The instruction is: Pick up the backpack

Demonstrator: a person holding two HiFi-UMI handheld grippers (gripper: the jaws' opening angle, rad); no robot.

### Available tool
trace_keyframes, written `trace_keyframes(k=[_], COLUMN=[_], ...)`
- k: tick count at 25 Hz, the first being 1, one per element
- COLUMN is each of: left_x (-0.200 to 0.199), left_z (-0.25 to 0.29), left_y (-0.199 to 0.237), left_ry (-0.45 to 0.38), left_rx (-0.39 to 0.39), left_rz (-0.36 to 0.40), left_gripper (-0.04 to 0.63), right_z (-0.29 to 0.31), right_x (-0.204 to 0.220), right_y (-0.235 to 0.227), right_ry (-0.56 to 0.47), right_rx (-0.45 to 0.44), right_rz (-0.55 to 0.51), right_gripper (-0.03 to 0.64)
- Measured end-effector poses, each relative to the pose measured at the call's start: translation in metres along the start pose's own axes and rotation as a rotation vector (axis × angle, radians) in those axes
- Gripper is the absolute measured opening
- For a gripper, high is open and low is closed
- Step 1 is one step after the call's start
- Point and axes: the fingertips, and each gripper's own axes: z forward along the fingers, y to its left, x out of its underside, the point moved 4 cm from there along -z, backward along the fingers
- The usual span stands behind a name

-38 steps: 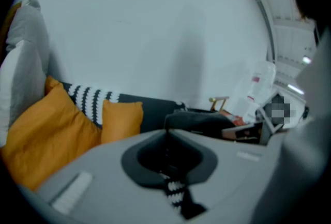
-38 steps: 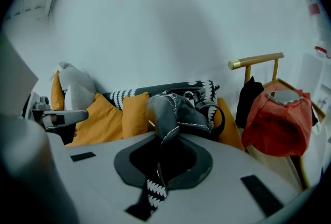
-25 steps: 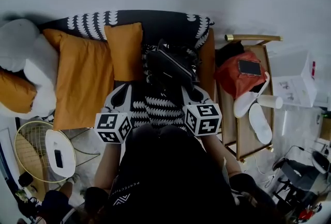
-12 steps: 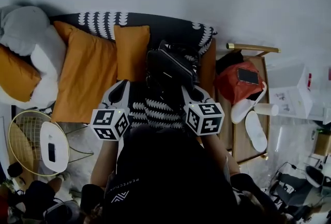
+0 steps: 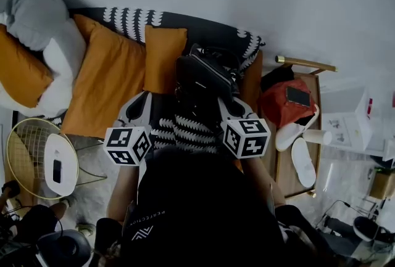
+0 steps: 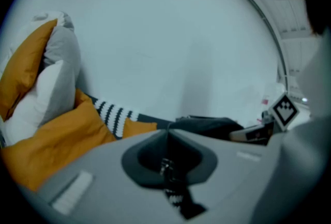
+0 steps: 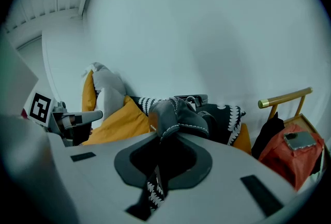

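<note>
One backpack (image 5: pixel 200 74) is clamped between left gripper (image 5: pixel 144 100) and right gripper (image 5: pixel 224 104).

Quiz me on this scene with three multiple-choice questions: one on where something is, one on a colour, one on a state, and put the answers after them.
1. Where does the phone lie?
A. on the red bag
B. on a white slipper
C. in the wire basket

2. What colour are the cushions left of the backpack in the head view?
A. green
B. orange
C. blue

3. How is the right claw?
A. wide open and empty
B. out of every view
C. shut on a backpack strap

Answers:
1 A: the phone rests on top of the red bag on the side rack.
2 B: the cushions on the patterned cover are orange.
3 C: in the right gripper view the jaws stand together with the backpack strap pinched between them.
</note>
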Motion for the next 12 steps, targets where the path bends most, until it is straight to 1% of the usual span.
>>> trace_keyframes(k=[5,12], left_x=[0.0,-0.004], left_z=[0.001,0.004], left_y=[-0.003,-0.013], left_ry=[-0.012,-0.029], left_rx=[-0.008,0.006], left_rz=[-0.003,0.002], left_gripper=[0.02,0.02], right_z=[-0.003,-0.009], right_x=[-0.003,-0.009], right_y=[0.001,0.004], right_ry=[-0.009,-0.025], right_rx=[-0.023,-0.041], right_rz=[-0.009,-0.024], right_gripper=[0.017,0.017])
